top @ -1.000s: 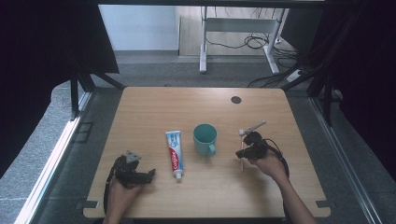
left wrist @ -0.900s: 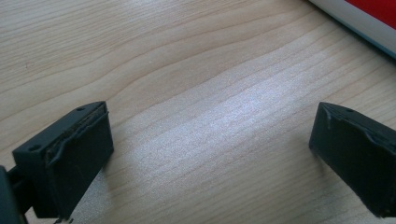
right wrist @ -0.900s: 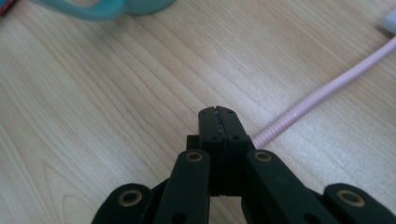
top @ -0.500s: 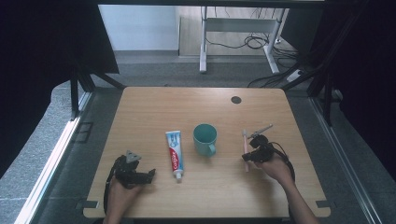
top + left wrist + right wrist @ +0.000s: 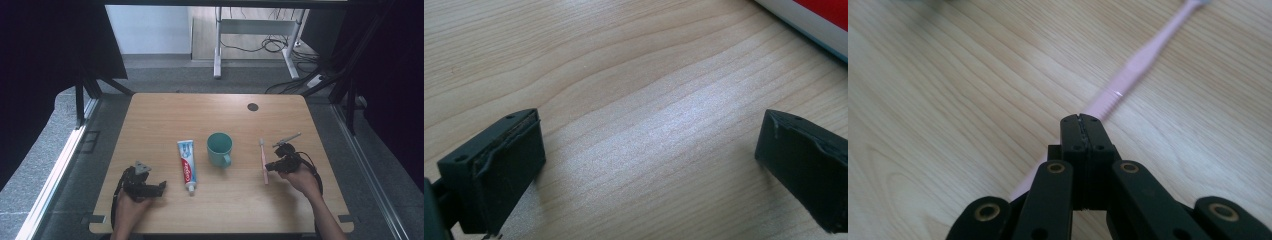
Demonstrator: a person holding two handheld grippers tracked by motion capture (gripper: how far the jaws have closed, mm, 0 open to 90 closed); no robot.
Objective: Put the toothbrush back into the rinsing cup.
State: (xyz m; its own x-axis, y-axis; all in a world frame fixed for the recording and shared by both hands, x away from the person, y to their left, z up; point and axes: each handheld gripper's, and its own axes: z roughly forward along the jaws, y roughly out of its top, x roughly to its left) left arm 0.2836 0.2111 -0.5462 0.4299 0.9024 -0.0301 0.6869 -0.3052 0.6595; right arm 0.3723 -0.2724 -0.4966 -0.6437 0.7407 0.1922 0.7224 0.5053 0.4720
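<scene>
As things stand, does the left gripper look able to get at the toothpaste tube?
Probably yes. The left gripper rests with its jaws open, pointing toward the toothpaste tube, which lies flat close beside it. Only bare table lies between them; the green mug stands beyond the tube.

Toothpaste tube (image 5: 187,162) is showing red w/ white brand lettering along its length, too small to read for certain; blue-and-white panel sitting at its far end. No other text or nos. showing anywhere.
</scene>
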